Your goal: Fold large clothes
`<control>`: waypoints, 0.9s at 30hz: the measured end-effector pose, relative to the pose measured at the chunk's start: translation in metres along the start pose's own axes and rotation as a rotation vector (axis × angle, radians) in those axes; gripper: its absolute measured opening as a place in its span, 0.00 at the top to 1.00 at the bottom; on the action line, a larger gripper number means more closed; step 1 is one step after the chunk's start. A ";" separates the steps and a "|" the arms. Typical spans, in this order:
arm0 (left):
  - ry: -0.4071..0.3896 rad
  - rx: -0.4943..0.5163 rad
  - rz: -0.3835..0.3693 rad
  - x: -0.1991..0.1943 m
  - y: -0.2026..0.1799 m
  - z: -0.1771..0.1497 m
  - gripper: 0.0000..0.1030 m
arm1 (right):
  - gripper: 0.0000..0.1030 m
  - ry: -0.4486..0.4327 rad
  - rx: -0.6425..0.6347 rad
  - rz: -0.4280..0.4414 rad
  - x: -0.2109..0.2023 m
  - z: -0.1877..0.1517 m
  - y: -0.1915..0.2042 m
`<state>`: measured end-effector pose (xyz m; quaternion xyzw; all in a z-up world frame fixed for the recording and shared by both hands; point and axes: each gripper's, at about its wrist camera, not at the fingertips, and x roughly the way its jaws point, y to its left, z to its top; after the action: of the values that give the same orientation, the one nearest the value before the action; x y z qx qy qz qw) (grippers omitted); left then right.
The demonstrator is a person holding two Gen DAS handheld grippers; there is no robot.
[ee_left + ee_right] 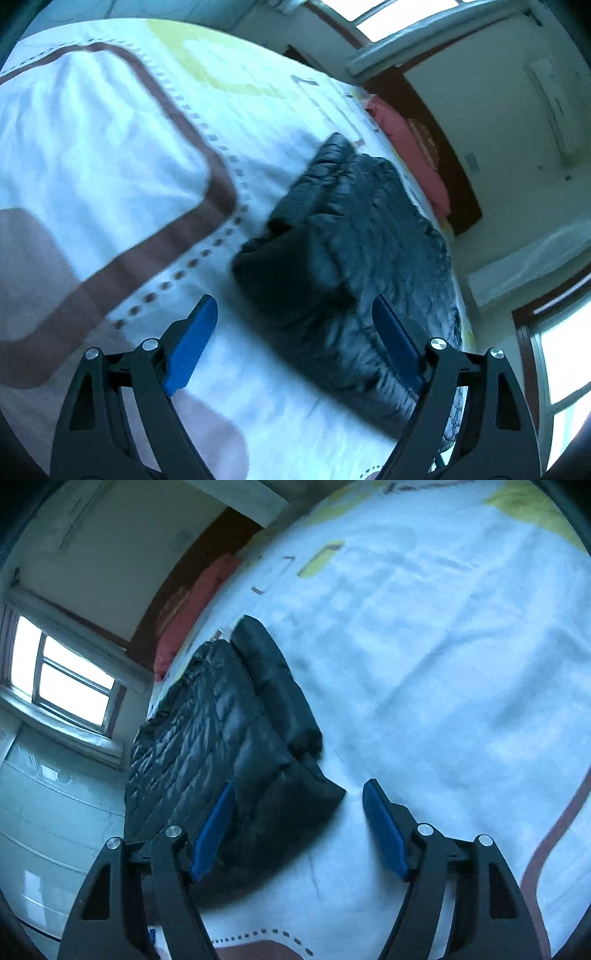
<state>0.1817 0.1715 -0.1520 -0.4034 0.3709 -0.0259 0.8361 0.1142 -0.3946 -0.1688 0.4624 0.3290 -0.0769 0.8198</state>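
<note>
A dark quilted puffer jacket [354,243] lies folded into a compact block on the bed, near its edge. It also shows in the right wrist view [229,731], with a sleeve folded along its right side. My left gripper [293,314] is open and empty, hovering over the jacket's near corner. My right gripper [297,797] is open and empty, its blue left finger [214,830] over the jacket's near end and the right finger over bare sheet.
The bed cover [110,147] is white with brown and yellow patterns and spreads wide beside the jacket. A red pillow [410,155] lies at the headboard. Windows [62,679] and white drawers [44,819] stand beyond the bed edge.
</note>
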 end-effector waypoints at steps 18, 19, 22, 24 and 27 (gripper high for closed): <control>0.000 -0.052 -0.024 -0.007 -0.011 -0.008 0.77 | 0.80 0.024 -0.007 0.107 -0.023 -0.009 -0.001; 0.004 -0.050 -0.025 -0.011 -0.007 -0.011 0.77 | 0.80 0.029 -0.007 0.103 -0.026 -0.011 -0.004; 0.023 -0.054 -0.026 -0.026 0.004 -0.024 0.77 | 0.80 0.050 -0.004 0.097 -0.041 -0.026 -0.018; 0.035 -0.059 -0.029 -0.037 0.012 -0.032 0.77 | 0.80 0.059 0.006 0.101 -0.049 -0.032 -0.024; 0.042 -0.039 -0.021 -0.053 0.019 -0.044 0.77 | 0.80 0.075 0.007 0.099 -0.059 -0.040 -0.032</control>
<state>0.1102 0.1742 -0.1508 -0.4227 0.3845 -0.0360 0.8199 0.0365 -0.3908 -0.1699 0.4834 0.3359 -0.0200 0.8082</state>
